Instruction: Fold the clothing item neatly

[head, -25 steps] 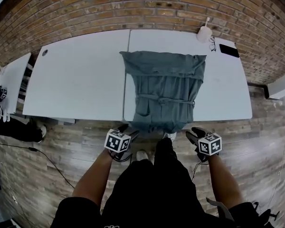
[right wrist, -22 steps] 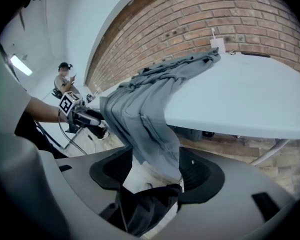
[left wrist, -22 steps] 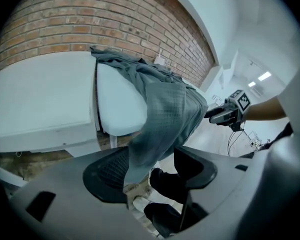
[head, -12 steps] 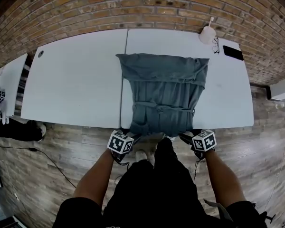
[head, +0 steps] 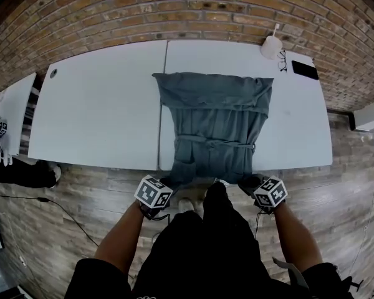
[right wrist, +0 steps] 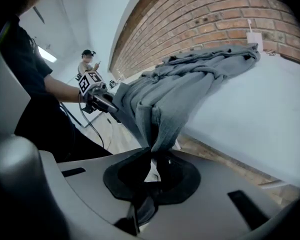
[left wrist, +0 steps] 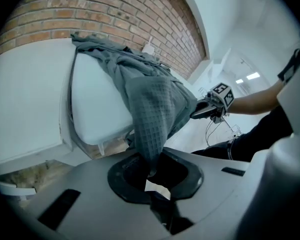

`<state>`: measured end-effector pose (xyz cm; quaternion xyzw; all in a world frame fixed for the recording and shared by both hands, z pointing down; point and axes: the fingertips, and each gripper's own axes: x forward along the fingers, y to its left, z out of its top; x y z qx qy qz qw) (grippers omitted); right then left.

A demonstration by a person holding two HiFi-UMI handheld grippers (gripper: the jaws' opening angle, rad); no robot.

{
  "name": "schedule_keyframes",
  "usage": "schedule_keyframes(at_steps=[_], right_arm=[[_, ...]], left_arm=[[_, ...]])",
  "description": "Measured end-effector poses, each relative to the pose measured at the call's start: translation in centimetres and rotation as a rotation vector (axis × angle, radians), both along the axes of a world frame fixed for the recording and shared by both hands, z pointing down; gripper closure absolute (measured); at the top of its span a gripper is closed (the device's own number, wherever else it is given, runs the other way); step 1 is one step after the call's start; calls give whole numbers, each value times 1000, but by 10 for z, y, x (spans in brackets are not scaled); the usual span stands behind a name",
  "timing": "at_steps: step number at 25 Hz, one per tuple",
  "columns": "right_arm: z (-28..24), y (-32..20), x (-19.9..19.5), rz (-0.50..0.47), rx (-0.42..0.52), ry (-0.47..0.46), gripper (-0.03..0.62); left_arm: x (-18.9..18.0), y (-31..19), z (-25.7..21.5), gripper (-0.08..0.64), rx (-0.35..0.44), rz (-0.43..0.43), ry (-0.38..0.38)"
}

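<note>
At table (head: pixel 100 104) edge, claws (head: pixel 168 182) (head: pixel 247 180) just clamped garment (head: pixel 215 123)

You have no words, numbers, brand names or signs to read anywhere in these views. The only printed marks are on the left cube (head: pixel 153 192) and the right cube (head: pixel 270 192), and they are black-and-white square patterns, not letters or digits. The grey garment (head: pixel 215 120) shows no tag or print you could make out. The white worktop (head: pixel 100 104) carries no label. The dark flat slab (head: pixel 305 70) at its far right corner is blank from the head view, and the white object (head: pixel 271 45) near it is too small to show any lettering.
</note>
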<state>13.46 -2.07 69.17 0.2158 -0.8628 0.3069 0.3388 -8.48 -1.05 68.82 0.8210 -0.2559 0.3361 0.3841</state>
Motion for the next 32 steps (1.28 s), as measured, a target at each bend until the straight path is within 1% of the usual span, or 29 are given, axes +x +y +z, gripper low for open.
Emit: schedule_keyframes(at_steps=[4, 8, 11, 14, 17, 20, 21, 23, 26, 28, 32], right_arm=[[-34, 7, 1, -32, 65, -36, 555], [-81, 8, -5, -50, 154, -87, 557], [-118, -1, -7, -45, 226, -126, 558], [-155, -23, -8, -5, 291, -186, 558], [-186, -51, -2, 46, 330, -237, 558], [-209, -80, 5, 65, 358, -259, 558], [-214, -90, 7, 66, 361, -263, 558], [-218, -109, 12, 66, 351, -257, 558], [-207, -145, 22, 85, 297, -194, 558], [-189, -172, 30, 121, 230, -131, 558], [-146, -218, 38, 216, 56, -53, 558]], left_arm=[[4, 5, -36, 535, 55, 55, 76], [6, 0, -85, 535, 125, 66, 190], [9, -11, -121, 535, 193, 64, 253], [4, -29, -153, 535, 249, 41, 302], [-2, -50, -179, 535, 271, -6, 356], [-7, -78, -199, 535, 289, -68, 401], [-9, -89, -204, 535, 296, -90, 403], [-10, -110, -208, 535, 311, -124, 379], [-12, -143, -202, 535, 313, -168, 312], [-16, -166, -192, 535, 285, -218, 271], [-34, -204, -149, 535, 173, -346, 144]])
